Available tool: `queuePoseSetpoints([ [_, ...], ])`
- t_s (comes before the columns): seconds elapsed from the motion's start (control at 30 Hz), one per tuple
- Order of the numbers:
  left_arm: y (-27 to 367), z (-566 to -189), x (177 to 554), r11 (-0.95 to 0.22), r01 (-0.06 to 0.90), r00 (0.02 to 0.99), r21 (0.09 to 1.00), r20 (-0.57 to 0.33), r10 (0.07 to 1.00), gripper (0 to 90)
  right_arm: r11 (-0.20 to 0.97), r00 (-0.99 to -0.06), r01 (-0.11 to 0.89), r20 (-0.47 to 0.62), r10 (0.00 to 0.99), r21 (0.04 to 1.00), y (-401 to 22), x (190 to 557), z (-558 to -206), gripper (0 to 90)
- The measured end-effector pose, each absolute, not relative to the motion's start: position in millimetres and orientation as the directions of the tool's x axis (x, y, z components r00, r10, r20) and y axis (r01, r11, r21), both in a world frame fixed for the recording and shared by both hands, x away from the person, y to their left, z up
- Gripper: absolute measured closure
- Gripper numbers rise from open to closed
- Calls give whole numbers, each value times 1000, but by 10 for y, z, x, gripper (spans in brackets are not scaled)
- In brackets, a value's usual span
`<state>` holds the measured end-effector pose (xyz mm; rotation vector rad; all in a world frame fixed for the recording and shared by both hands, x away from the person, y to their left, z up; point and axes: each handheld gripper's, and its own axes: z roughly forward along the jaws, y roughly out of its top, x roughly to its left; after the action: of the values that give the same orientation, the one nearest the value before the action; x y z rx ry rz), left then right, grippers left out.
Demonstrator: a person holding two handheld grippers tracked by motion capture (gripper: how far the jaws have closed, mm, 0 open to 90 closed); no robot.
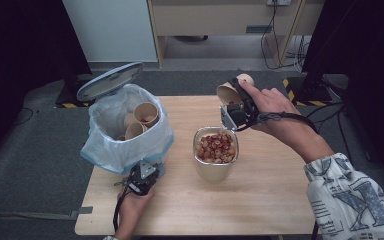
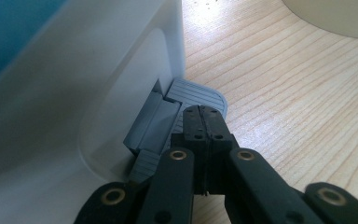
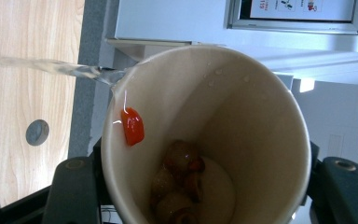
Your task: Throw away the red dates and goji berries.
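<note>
Your right tongs (image 1: 232,97) are clamped across a tan paper cup (image 1: 229,91), tipped on its side at about one o'clock of the beige container (image 1: 215,165) heaped with brown and red food pieces at the middle of the wooden tabletop (image 1: 275,195). In the right gripper view a thin clear stream (image 3: 51,67) runs off the cup's rim toward nine o'clock, a red scrap (image 3: 133,126) clings to the inner wall, and several brown lumps (image 3: 177,186) sit at the bottom.

Roll the wrist further, slowly, so the lumps slide out with the liquid rather than drop in a clump, and keep the rim over the container's mouth. From the high view I judge that the cup sits slightly beyond the mouth, so bring it a touch toward six o'clock. Don't squeeze harder; the paper wall will likely buckle.

Your left tongs (image 1: 145,177) are fully clenched, grasping nothing, with their tips pressed down on the grey ribbed pedal (image 2: 200,95) of the white bin with a clear liner (image 1: 125,135), at nine o'clock of the container. Its lid (image 1: 110,80) stands raised; keep that pressure steady.

Hard to make out: where the stream lands, since your hand (image 1: 270,105) hides the far side of the cup from above, and whether the red scrap is stuck. The bin's depth is hidden beneath the used paper cups (image 1: 140,120) inside.
</note>
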<state>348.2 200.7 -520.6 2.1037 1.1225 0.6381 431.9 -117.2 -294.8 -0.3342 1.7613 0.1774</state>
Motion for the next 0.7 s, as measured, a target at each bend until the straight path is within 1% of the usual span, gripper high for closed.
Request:
queuePoseSetpoints([
  [0.1, 2008, -5206, 3482, -414, 530, 512, 741, 109, 852, 894, 944, -166, -314, -973, -159, -100, -1165, 4319, -2948, 356],
  [0.23, 2008, -5206, 3482, -414, 530, 513, 741, 109, 852, 893, 934, -120, -305, -965, -234, -188, -1140, 4306, -2954, 358],
  [0.27, 2008, -5206, 3482, -413, 530, 512, 741, 109, 852, 893, 933, -118, -305, -964, -238, -193, -1132, 4302, -2953, 358],
  [0.33, 2008, -5206, 3483, -414, 529, 513, 740, 109, 851, 893, 939, -138, -308, -969, -205, -155, -1130, 4305, -2922, 359],
  [0.43, 2009, -5206, 3483, -413, 530, 513, 741, 108, 851, 893, 941, -128, -300, -971, -203, -158, -1145, 4315, -2902, 361],
  [0.7, 2007, -5205, 3483, -414, 530, 513, 740, 109, 852, 893, 928, -105, -292, -957, -271, -231, -1165, 4307, -2978, 361],
])
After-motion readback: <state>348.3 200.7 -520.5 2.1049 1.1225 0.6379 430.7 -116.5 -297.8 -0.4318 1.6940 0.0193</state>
